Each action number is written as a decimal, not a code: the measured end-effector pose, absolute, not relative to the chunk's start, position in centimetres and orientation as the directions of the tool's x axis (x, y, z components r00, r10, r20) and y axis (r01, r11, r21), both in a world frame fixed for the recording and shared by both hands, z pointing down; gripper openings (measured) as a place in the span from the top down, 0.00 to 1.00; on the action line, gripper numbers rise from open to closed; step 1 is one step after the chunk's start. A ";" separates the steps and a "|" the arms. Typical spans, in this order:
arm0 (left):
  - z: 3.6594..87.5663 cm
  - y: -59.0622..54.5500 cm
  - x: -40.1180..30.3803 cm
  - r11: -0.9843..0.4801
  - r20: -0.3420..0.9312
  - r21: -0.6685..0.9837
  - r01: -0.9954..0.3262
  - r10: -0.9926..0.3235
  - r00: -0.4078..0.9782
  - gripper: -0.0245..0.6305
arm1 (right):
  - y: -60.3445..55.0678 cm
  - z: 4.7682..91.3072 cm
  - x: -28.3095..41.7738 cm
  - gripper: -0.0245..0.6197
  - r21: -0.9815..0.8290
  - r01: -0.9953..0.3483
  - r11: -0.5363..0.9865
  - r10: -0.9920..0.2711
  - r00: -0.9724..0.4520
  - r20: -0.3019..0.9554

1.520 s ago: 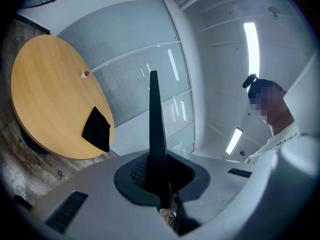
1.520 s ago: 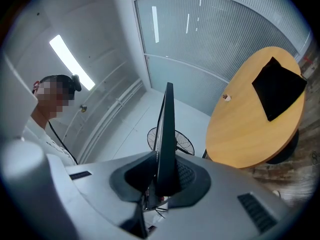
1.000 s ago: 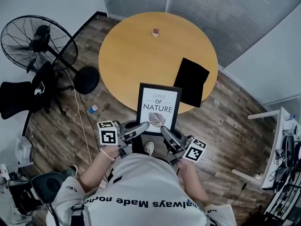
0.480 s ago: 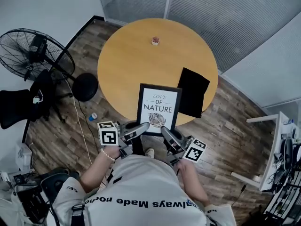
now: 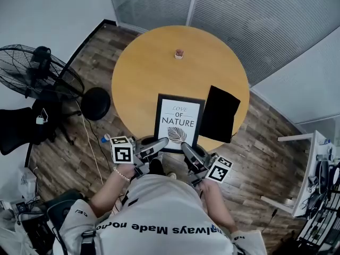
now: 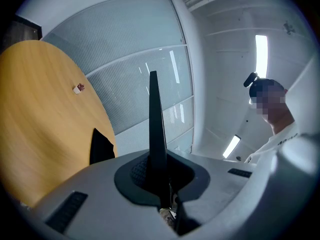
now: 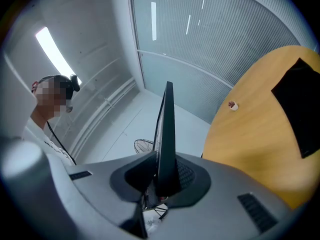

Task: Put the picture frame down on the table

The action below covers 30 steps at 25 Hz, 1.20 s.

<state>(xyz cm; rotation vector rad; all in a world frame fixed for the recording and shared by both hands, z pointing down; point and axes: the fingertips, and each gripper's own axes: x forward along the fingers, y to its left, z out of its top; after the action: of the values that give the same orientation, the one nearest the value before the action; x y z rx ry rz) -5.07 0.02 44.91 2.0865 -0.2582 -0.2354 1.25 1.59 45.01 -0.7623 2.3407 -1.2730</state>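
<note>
The frame (image 5: 179,123) is held by its near edge in both grippers, print side up, and is reached out over the near rim of the round table (image 5: 149,73). The left gripper (image 5: 158,144) is clamped on the near left part of that edge and the right gripper (image 5: 187,149) on the near right part. In the left gripper view the frame (image 6: 155,129) is seen edge-on as a thin dark blade rising from the left gripper (image 6: 161,186), whose jaws are pressed shut on it. The same is shown in the right gripper view, where the frame (image 7: 166,134) is pinched between the closed jaws of the right gripper (image 7: 161,184). In both gripper views the frame is seen clear of the tabletop, so it is not yet set down. A black cloth (image 5: 222,113) is laid on the table just right of the frame, with its near end hung over the rim. A small object (image 5: 179,53) is set on the far part of the table, well apart from the frame. A fan (image 5: 37,70) is stood on the floor at the far left.
</note>
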 end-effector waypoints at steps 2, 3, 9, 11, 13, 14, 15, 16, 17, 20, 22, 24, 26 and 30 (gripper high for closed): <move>44.8 0.1 -5.0 -0.502 -0.064 0.861 -0.085 -0.272 0.960 0.90 | 1.7 44.9 1.3 0.85 -0.846 -0.287 0.450 -0.619 -0.783 -0.064; 44.6 0.2 -5.0 -0.506 -0.064 0.859 -0.084 -0.269 0.961 0.90 | 1.8 44.8 1.3 0.85 -0.844 -0.290 0.451 -0.622 -0.781 -0.064; 44.7 -2.9 -6.7 -0.506 -0.061 0.859 -0.080 -0.257 0.964 0.90 | -1.1 44.8 -0.5 0.85 -0.845 -0.308 0.437 -0.632 -0.774 -0.045; 45.4 -4.7 -7.7 -0.497 -0.059 0.864 -0.080 -0.258 0.964 0.90 | -3.0 45.4 -1.5 0.85 -0.847 -0.315 0.429 -0.631 -0.775 -0.032; 45.8 -6.4 -8.7 -0.488 -0.059 0.869 -0.078 -0.260 0.964 0.90 | -4.7 45.8 -2.5 0.85 -0.848 -0.321 0.422 -0.632 -0.775 -0.021; 46.0 -7.1 -9.2 -0.484 -0.060 0.871 -0.077 -0.260 0.964 0.90 | -5.3 46.0 -3.0 0.85 -0.849 -0.324 0.419 -0.632 -0.775 -0.017; 46.2 -7.6 -9.6 -0.482 -0.060 0.873 -0.076 -0.261 0.964 0.90 | -5.8 46.1 -3.3 0.85 -0.849 -0.326 0.416 -0.633 -0.774 -0.013; 46.3 -7.9 -9.8 -0.480 -0.060 0.874 -0.075 -0.260 0.964 0.90 | -6.2 46.2 -3.6 0.85 -0.849 -0.329 0.414 -0.634 -0.773 -0.011; 46.5 -8.2 -10.0 -0.478 -0.059 0.875 -0.075 -0.260 0.964 0.90 | -6.4 46.4 -3.8 0.85 -0.849 -0.330 0.413 -0.636 -0.772 -0.009; 46.8 -8.7 -10.1 -0.476 -0.053 0.876 -0.079 -0.257 0.965 0.90 | -6.9 46.7 -3.8 0.85 -0.851 -0.332 0.406 -0.638 -0.770 -0.004; 47.0 -9.0 -9.9 -0.477 -0.046 0.875 -0.084 -0.254 0.966 0.90 | -7.2 47.1 -3.7 0.85 -0.855 -0.332 0.399 -0.638 -0.770 0.002; 47.2 -9.3 -9.9 -0.476 -0.038 0.875 -0.091 -0.255 0.966 0.90 | -7.5 47.3 -3.7 0.85 -0.858 -0.331 0.392 -0.635 -0.772 0.008; 47.4 -9.6 -9.9 -0.470 -0.036 0.878 -0.095 -0.262 0.964 0.90 | -7.9 47.5 -3.7 0.85 -0.860 -0.330 0.390 -0.632 -0.775 0.010; 47.6 -10.9 -7.7 -0.463 -0.021 0.879 -0.112 -0.271 0.962 0.90 | -9.2 47.8 -1.5 0.85 -0.864 -0.321 0.387 -0.624 -0.781 0.010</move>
<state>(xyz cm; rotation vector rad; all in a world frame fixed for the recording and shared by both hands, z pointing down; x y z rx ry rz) -7.72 -10.92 47.56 2.0547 -0.2710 -0.1901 -1.47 -9.24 47.78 -0.8256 2.3339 -1.3477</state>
